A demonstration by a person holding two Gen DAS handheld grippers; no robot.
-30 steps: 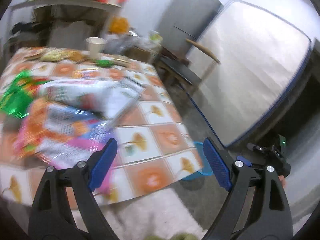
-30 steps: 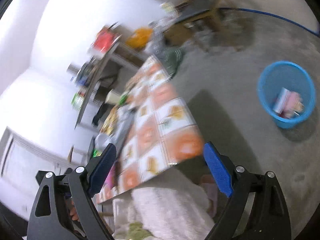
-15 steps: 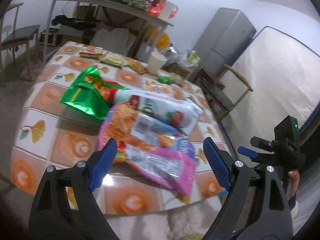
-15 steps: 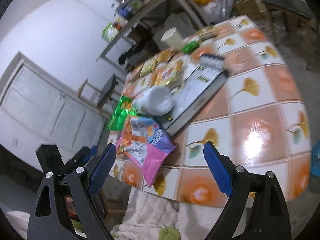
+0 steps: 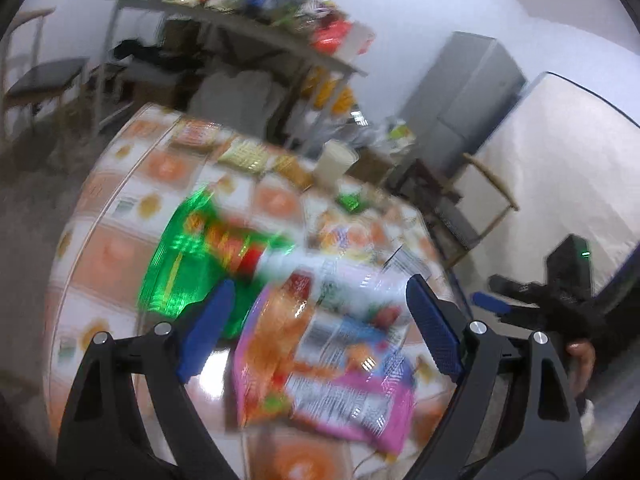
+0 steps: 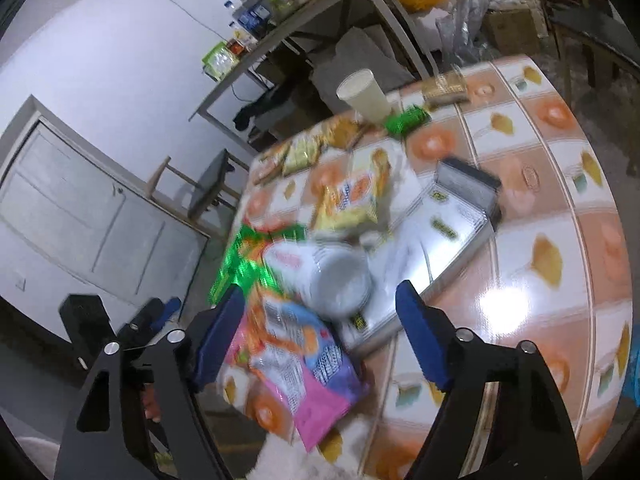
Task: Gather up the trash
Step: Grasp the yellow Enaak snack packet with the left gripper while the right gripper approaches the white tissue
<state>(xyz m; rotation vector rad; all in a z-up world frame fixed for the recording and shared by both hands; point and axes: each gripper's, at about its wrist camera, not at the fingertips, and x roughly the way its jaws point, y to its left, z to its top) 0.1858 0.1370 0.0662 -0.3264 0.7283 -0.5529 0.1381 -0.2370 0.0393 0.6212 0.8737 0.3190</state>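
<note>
Left gripper (image 5: 316,332) — two black angular arms with triangular cut-outs, each bearing a silver round screw head near the tip; fingers (image 5: 434,330) faced with blue ribbed pads. Right gripper (image 6: 320,336) — same build: black arms, silver screws, blue pads. Seen from the left wrist camera, its black body carries a small green light, a hand (image 5: 580,364) wrapped round its handle.

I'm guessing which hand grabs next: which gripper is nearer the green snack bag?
Left. The green snack bag sits just beyond the left gripper; the right gripper, jaws closing on nothing, has other wrappers between.
</note>
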